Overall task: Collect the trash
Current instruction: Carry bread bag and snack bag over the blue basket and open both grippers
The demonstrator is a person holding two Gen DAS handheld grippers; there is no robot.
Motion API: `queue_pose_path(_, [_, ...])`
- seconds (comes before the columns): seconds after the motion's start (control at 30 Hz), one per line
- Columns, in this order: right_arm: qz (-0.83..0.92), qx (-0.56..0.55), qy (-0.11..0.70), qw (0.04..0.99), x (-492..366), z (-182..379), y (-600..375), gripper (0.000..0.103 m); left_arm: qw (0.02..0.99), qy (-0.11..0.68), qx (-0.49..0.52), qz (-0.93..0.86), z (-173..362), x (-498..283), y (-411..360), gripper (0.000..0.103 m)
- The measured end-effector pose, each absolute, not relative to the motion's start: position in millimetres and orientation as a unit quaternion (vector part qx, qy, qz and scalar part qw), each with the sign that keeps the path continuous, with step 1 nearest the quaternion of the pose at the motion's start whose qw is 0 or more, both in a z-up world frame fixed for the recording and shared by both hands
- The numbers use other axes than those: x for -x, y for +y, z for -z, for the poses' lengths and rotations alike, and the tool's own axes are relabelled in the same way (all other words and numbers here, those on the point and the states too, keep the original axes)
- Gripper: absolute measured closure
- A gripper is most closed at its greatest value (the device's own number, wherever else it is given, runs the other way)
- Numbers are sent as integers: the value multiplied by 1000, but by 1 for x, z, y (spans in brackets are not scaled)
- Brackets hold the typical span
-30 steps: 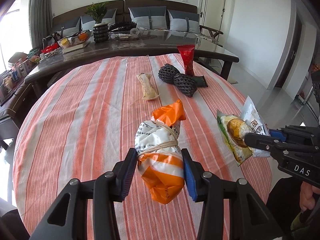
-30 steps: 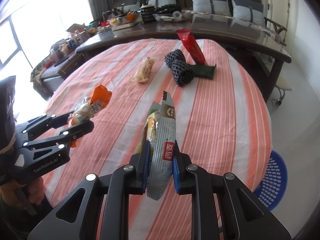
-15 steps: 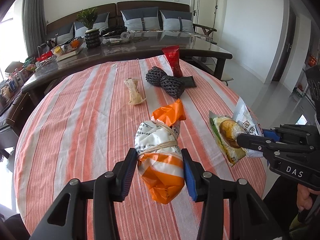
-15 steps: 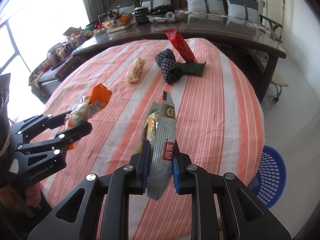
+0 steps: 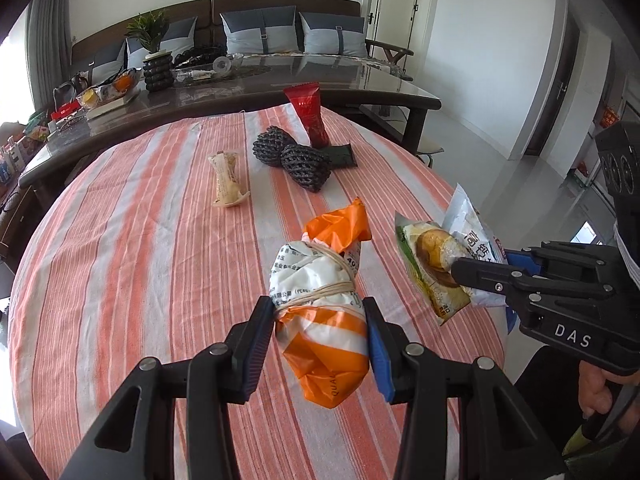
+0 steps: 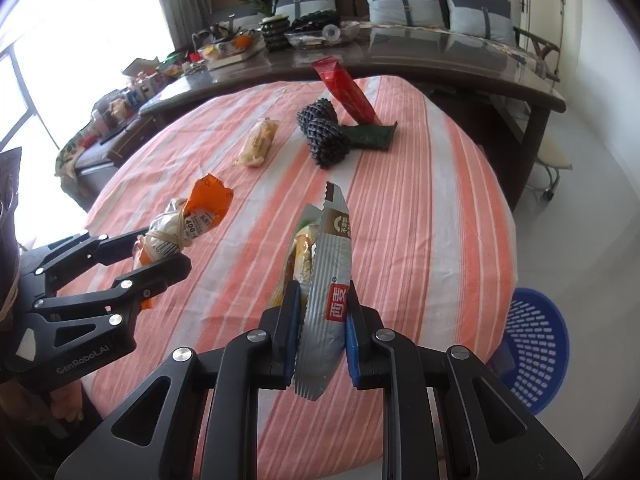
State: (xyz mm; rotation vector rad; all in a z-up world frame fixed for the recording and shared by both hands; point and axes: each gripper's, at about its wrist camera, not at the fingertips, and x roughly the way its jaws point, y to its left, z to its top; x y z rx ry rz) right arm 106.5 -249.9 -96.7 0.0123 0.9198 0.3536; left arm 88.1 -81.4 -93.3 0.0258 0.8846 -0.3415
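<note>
Both loaded tongs have drifted a little across the striped table (image 5: 120, 280) over the last second, so the far litter now sits differently in each view, while neither grip has changed. Nearest, the left tongs (image 5: 320, 336) are clamped on the orange-and-white bundle (image 5: 320, 300), pads pressing its sides below the rubber band, its orange tail sticking out ahead of the tips. Level with them on their right, the right tongs (image 6: 322, 332) are shut tight on two snack wrappers (image 6: 326, 280), a grey one and a yellow-green one pinched together.

The yellow-green wrapper seems caught only by its edge, so a quick swing could let it slip free; the bundle's slick plastic might also slide between the pads if tilted.

Below and to the right of the right tongs, off the table's edge, stands the blue basket (image 6: 532, 344), probably where all this belongs. A release short of its rim would drop trash on the floor.

Well ahead of both tongs remain a pale wrapper (image 5: 228, 180), two black mesh balls (image 5: 292, 158) and a red packet (image 5: 310, 114), still uncollected.
</note>
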Motion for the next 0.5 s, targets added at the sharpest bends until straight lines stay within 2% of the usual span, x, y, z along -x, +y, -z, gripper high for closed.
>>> queue_pose_path(0.17, [-152, -24, 439, 886, -112, 88, -283, 84, 866, 445, -3, 227, 91, -93, -117, 58])
queue_pose_path(0.5, [-26, -35, 466, 884, -115, 94, -425, 84, 816, 472, -10, 334, 93, -112, -241, 58])
